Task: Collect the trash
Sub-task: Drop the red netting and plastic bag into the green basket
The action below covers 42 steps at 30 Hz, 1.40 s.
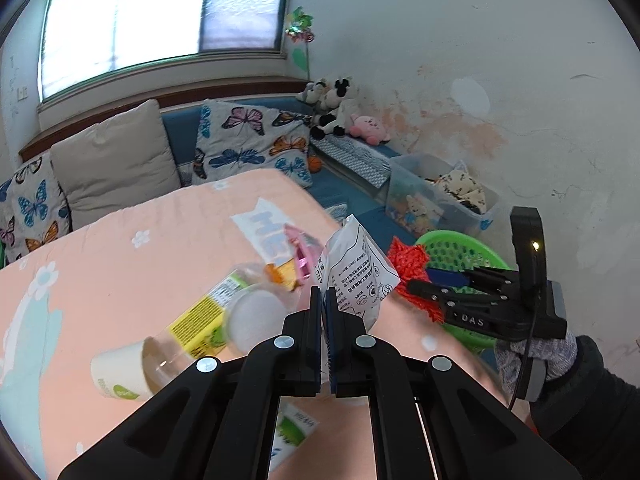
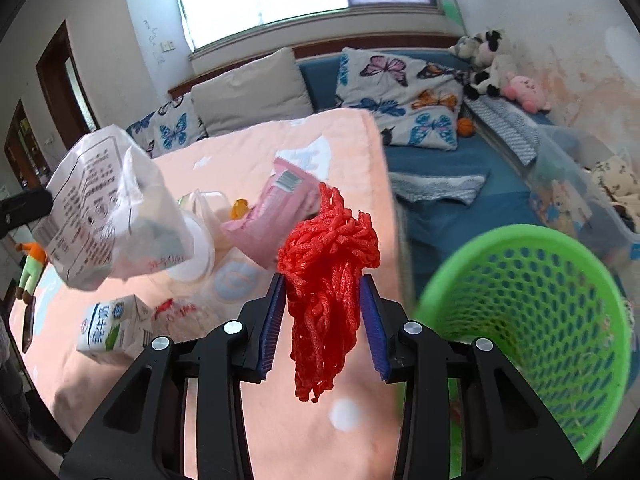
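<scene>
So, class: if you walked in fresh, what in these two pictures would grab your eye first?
The bright red foam net clamped in the right tool, just left of the green mesh basket. Next, the white printed bag pinched in the left tool, lifted above the peach tablecloth strewn with a milk carton and a pink wrapper.

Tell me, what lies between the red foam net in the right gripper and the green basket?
Nothing: in the right wrist view only bare peach tablecloth separates the red foam net from the green basket.

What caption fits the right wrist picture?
Right gripper clamps red foam netting beside the green basket.
</scene>
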Each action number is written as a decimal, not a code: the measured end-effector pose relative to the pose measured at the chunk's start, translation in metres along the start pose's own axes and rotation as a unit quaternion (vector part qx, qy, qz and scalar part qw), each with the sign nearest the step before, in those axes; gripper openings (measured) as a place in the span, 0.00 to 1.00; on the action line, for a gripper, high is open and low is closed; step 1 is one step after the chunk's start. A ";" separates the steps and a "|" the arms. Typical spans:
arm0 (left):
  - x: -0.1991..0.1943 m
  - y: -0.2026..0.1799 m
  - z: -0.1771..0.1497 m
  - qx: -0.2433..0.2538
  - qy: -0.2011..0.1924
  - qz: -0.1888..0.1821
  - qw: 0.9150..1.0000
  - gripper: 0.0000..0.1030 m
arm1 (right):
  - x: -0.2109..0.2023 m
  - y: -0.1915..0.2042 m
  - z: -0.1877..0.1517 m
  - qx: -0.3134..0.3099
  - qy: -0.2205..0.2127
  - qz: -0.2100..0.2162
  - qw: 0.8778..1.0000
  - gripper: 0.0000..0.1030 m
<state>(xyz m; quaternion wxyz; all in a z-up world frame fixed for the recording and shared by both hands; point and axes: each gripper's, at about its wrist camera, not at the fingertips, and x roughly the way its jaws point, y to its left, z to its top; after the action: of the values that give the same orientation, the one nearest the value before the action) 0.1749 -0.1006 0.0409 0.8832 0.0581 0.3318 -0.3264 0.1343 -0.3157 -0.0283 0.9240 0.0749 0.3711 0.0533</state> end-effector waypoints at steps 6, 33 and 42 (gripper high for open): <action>0.006 -0.034 0.013 0.018 -0.006 -0.021 1.000 0.03 | -0.034 -0.030 -0.016 0.011 -0.008 -0.041 0.999 0.39; 0.101 -0.171 0.037 0.078 0.051 -0.088 0.992 0.03 | -0.101 -0.143 -0.072 0.097 -0.026 -0.135 0.986 0.67; 0.127 -0.187 0.035 0.071 0.072 -0.093 0.991 0.03 | -0.114 -0.141 -0.081 0.097 -0.035 -0.136 0.985 0.72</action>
<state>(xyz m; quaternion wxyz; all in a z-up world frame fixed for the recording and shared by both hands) 0.1508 -0.3265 0.0095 0.8165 0.1131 0.3747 -0.4244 0.0024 -0.4636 -0.0340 0.9234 0.1146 0.3489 -0.1113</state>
